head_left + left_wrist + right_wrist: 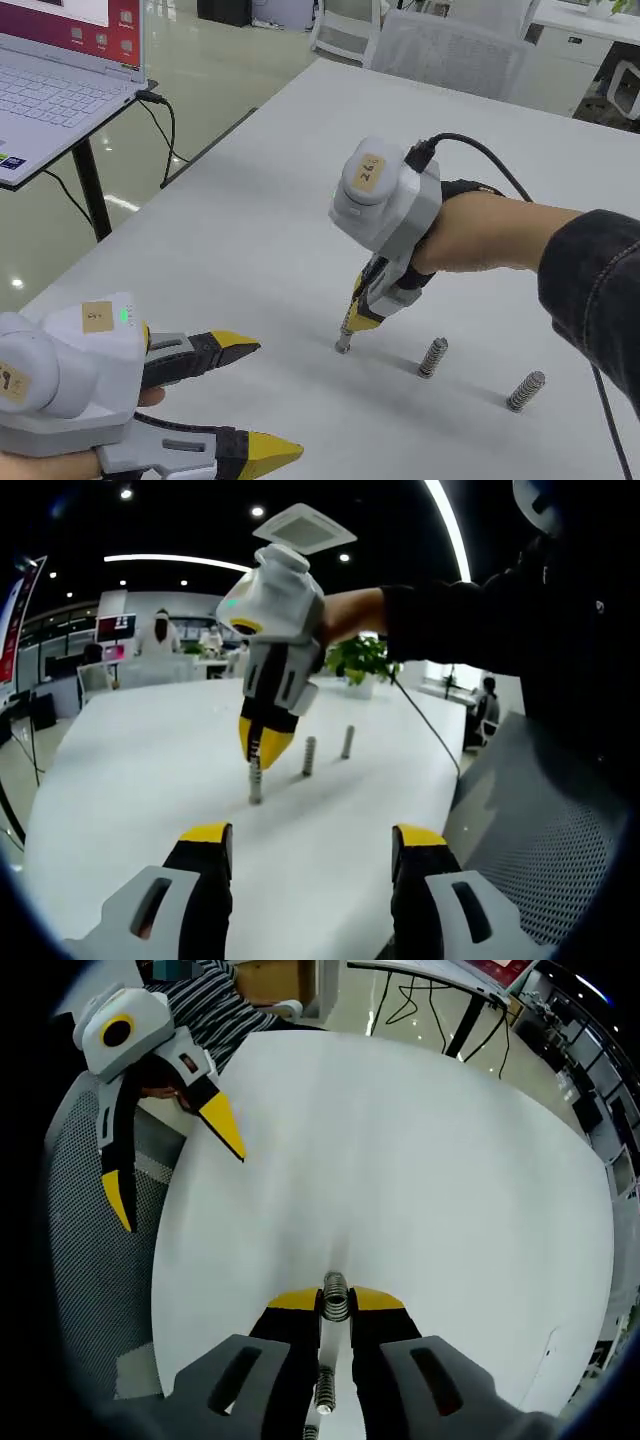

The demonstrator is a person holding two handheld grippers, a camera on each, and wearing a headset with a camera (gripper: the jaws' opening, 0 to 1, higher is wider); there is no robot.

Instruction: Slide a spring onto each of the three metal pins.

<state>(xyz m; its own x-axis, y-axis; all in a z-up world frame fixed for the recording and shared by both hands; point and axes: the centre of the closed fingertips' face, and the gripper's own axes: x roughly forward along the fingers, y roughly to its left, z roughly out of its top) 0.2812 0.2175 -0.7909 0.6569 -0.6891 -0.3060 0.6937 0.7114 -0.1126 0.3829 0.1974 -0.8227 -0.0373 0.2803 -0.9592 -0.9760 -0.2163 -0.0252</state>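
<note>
Off to my left the left gripper (272, 400) hangs low over the near edge of the table (250, 230), its yellow-tipped jaws spread wide with nothing between them, well apart from the work. Moving right, the right gripper (356, 322) points steeply down with its jaws pinched on a spring (336, 1298). In the right gripper view the coils run up between the two yellow tips, and in the head view the lower end meets the tabletop. I cannot tell how far it sits over its pin, which the coils hide. Further right stand a second spring (432, 357) and a third spring (525, 391), each leaning a little, near one another and clear of the one in hand, so I judge this the last of the three. My worry is the squeeze: if I grip too hard the coils could buckle sideways or bind on the pin, and on release the spring could pop off and roll across the smooth top. A crooked push might also tip the pin, if it stands loose. The springs are thin grey wire in tight, ribbed helices with a dull shine, the table is flat, matte white, and the jaw tips are hard, wedge-shaped plastic
</note>
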